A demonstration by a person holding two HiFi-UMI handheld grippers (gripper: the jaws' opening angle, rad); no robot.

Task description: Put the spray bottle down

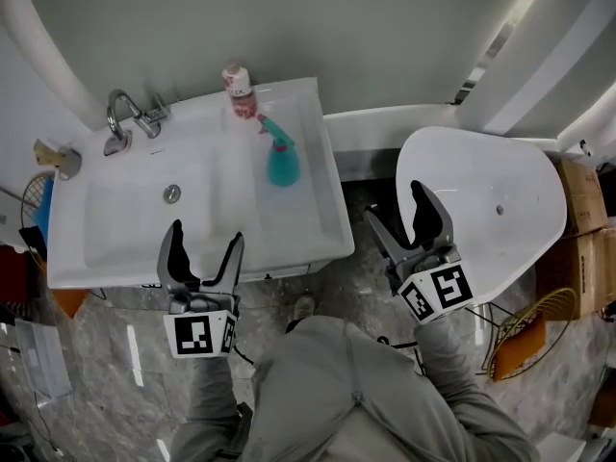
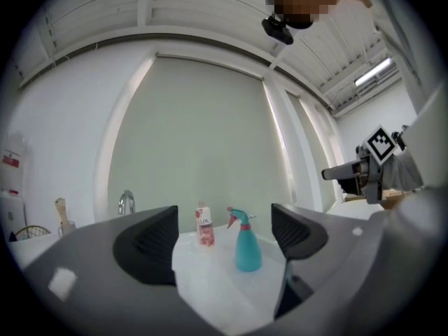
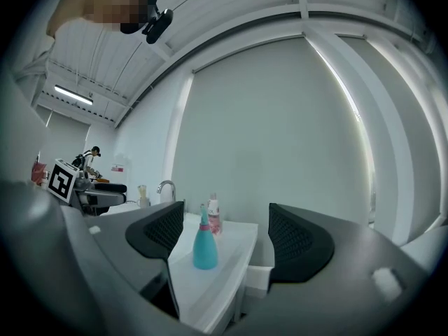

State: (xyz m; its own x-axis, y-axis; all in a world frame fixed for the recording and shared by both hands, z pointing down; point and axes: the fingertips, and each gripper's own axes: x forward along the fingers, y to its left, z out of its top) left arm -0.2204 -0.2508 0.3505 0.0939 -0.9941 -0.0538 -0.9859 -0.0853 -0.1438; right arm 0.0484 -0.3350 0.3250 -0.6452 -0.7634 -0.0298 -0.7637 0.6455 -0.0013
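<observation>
The teal spray bottle [image 1: 282, 162] stood upright on the flat surface at the right side of the white washbasin [image 1: 318, 243], free of both tongs, so the setting down looked done to me. The left tongs [image 1: 204, 237] hung at the near rim of the washbasin, spread wide with nothing between them. The right tongs [image 1: 393, 200] were just as wide and empty, off the washbasin's right edge, over the floor.

The risk I saw was a careless swing. The bottle is tall and narrow in the foot, and a brush from either tongs could tip it into the bowl or against the pink-labelled bottle [image 1: 237, 87] just behind it. The glazed surface looked slick, which would not help.

I could not tell how much liquid the bottle held, so I could not judge its steadiness. The tap [image 1: 120, 114] was clear enough, but the things at the far left were cut off by the frame. I could not say what the big white oval fixture [image 1: 500, 200] at the right was. The person's own body hid the floor nearest them.
</observation>
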